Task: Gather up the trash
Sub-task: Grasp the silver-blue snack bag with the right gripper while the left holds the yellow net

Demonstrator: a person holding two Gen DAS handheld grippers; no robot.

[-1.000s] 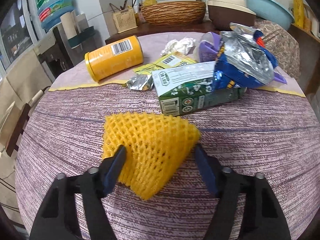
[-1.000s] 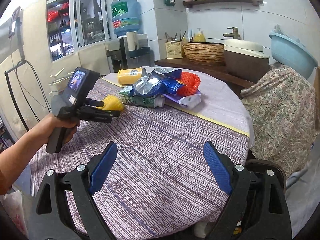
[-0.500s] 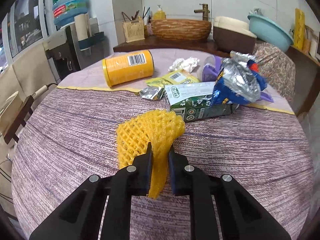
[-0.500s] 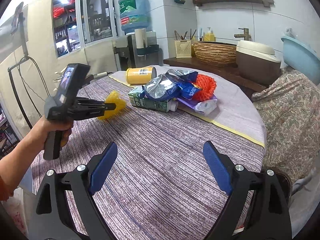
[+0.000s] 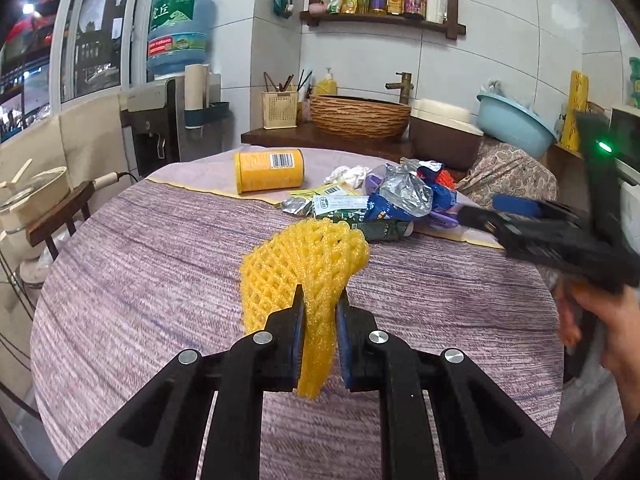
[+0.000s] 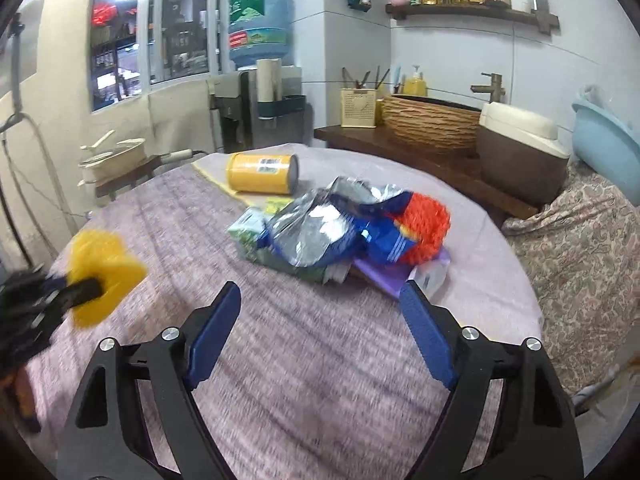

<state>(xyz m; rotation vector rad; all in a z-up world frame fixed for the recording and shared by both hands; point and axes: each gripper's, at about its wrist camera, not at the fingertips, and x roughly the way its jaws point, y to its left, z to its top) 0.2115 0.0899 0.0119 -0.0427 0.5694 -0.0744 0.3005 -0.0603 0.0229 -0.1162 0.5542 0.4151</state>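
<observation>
My left gripper (image 5: 319, 312) is shut on a yellow foam net (image 5: 304, 264) and holds it above the round table's purple cloth (image 5: 160, 264); the net also shows at the left of the right wrist view (image 6: 102, 268). My right gripper (image 6: 320, 300) is open and empty, just short of the trash pile: a blue foil bag (image 6: 320, 228), a green carton (image 6: 250, 236), an orange foam net (image 6: 424, 224) and a purple wrapper (image 6: 384, 276). The right gripper shows at the right of the left wrist view (image 5: 516, 212).
A yellow can (image 5: 269, 170) lies on its side at the back with crumpled white paper (image 5: 348, 174) and small wrappers (image 5: 320, 192) near it. Behind the table stand a water dispenser (image 5: 176, 120), a wicker basin (image 5: 360, 116) and a blue tub (image 5: 512, 124).
My left gripper closed on the yellow net and lifted it off the cloth. My right gripper moved forward towards the trash pile, staying open.
</observation>
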